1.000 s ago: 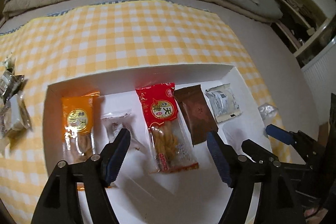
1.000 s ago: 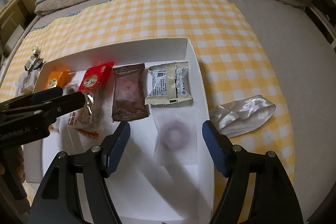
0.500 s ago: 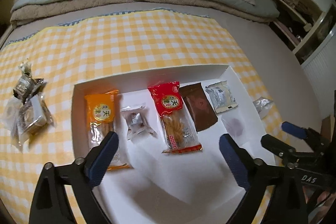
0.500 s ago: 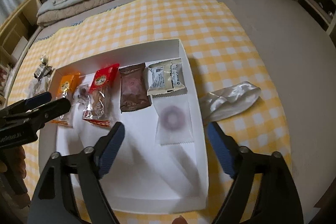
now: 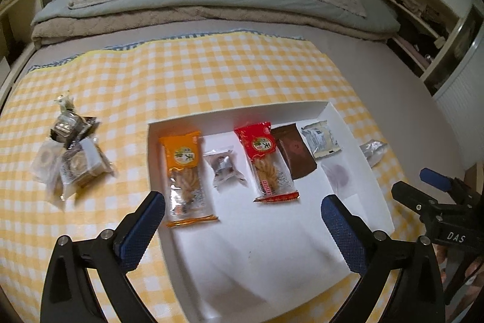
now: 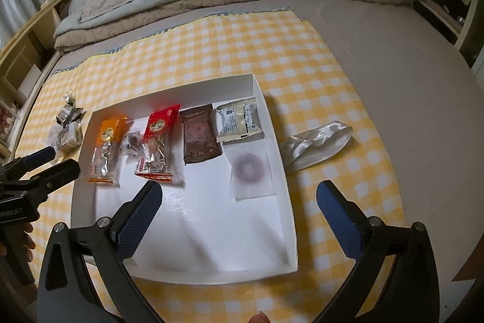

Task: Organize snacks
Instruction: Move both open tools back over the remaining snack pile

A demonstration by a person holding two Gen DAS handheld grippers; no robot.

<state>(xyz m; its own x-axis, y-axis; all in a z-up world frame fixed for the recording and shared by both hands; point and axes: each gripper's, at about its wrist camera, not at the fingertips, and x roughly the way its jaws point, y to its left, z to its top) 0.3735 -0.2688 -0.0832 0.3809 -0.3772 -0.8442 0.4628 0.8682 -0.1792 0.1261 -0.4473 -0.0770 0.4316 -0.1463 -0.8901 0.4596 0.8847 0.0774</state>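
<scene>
A white tray [image 5: 357,141] on the yellow checked cloth holds a row of snacks: an orange packet [image 5: 183,168], a small clear packet [image 5: 224,167], a red packet [image 5: 266,162], a brown packet [image 5: 292,153], a white packet [image 5: 320,138] and a translucent packet with a purple ring [image 6: 251,168]. My left gripper [image 5: 242,202] hangs above the tray's left half, its jaws opening with nothing between them. Over the tray's right half, my right gripper [image 6: 239,189] is likewise opening and empty.
A pile of several wrapped snacks [image 5: 72,153] lies on the cloth left of the tray. A silver wrapper [image 6: 317,146] lies on the cloth to its right. Folded bedding and pillows run along the far side, with shelves at both edges.
Both grippers have risen and pulled back from the tray while their jaws spread wider. The left view has shifted left, bringing the snack pile into sight.
</scene>
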